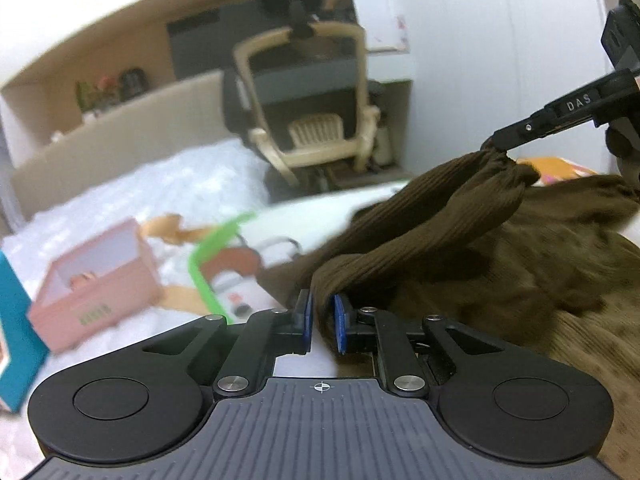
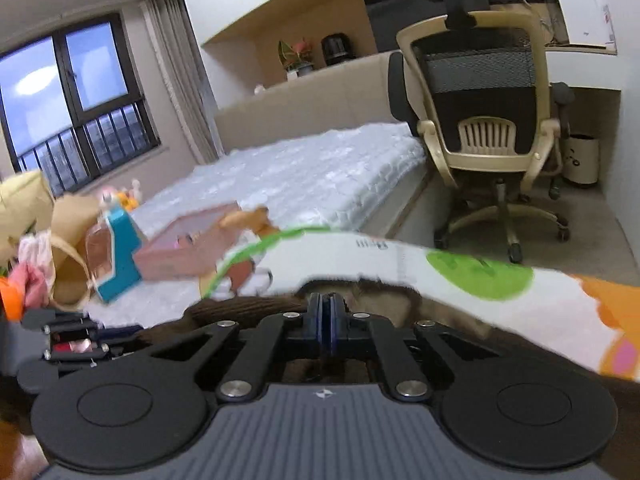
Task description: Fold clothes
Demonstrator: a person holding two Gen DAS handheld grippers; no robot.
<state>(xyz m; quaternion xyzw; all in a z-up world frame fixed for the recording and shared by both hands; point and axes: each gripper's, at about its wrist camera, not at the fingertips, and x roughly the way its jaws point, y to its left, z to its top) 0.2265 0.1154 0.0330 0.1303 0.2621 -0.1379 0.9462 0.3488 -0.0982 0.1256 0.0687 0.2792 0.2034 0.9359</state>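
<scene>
Step in hand: both grippers appear to hold one ribbed edge of the brown knit garment (image 1: 460,240) raised, seemingly to carry it over as a fold.
How to do it well: keep the two grips level and the edge taut between them, so the band does not sag or twist; lower it squarely onto the cloth below before letting go.
Left gripper (image 1: 322,320): pinching a bunched end of the ribbed band between its blue pads (image 1: 339,322), which stand narrowly apart with cloth between them.
Right gripper (image 2: 326,320): its pads are pressed together; in the left wrist view its tip (image 1: 506,140) clamps the band's other gathered end, up and to the right of the left gripper.
Where the garment is: the band stretches between the two tips; the rest lies spread beneath and right of the left gripper, on a white printed mat (image 2: 400,256).
How it looks: dark brown, ribbed at the held edge, softer and faintly speckled in the body, creased and bunched at both grips.
Risk: the bunched grips may slip unevenly, skewing the fold.
Beyond the grippers: a pink box (image 1: 96,280) and an office chair (image 2: 480,92).
</scene>
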